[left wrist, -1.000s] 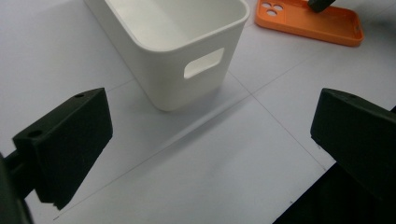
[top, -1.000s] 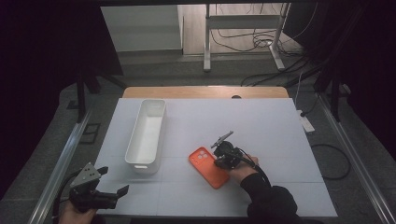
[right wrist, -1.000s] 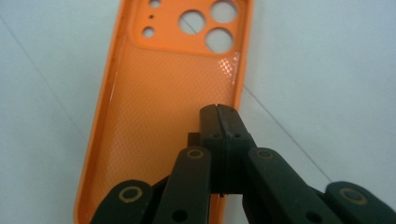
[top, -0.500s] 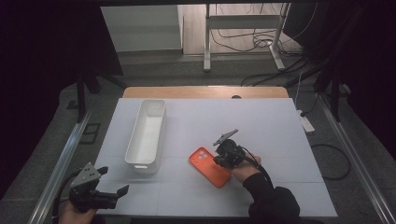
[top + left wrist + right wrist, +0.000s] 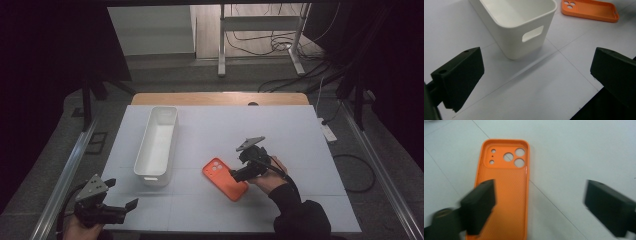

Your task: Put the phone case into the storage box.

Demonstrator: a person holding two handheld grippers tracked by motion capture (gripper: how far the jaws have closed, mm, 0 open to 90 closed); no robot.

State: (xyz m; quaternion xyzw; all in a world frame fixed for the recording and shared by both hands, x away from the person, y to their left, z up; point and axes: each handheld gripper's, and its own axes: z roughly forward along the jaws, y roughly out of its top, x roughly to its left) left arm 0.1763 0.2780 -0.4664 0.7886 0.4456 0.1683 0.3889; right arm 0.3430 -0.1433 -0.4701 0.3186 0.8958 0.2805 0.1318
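Note:
An orange phone case (image 5: 225, 179) lies flat on the white table, inside face up, its camera holes toward the far left. My right gripper (image 5: 239, 167) hovers just above the case's right edge. Its jaws have just been opening and now stand wide and open; in the right gripper view (image 5: 539, 202) the case (image 5: 504, 185) lies on the table below the left jaw, and no pad touches it. My left gripper (image 5: 122, 194) rests at the table's front left corner, open with nothing in it (image 5: 536, 72).
A long white bin (image 5: 156, 142) stands left of the case, and its near end with a handle slot (image 5: 524, 30) is close in front of my left gripper. The case (image 5: 590, 10) lies beyond it. A wooden strip (image 5: 220, 98) borders the table's far edge.
My right gripper's jaws have opened and let go of the orange case, and the hand has lifted slightly. The case stays flat on the table. My left gripper has not moved.

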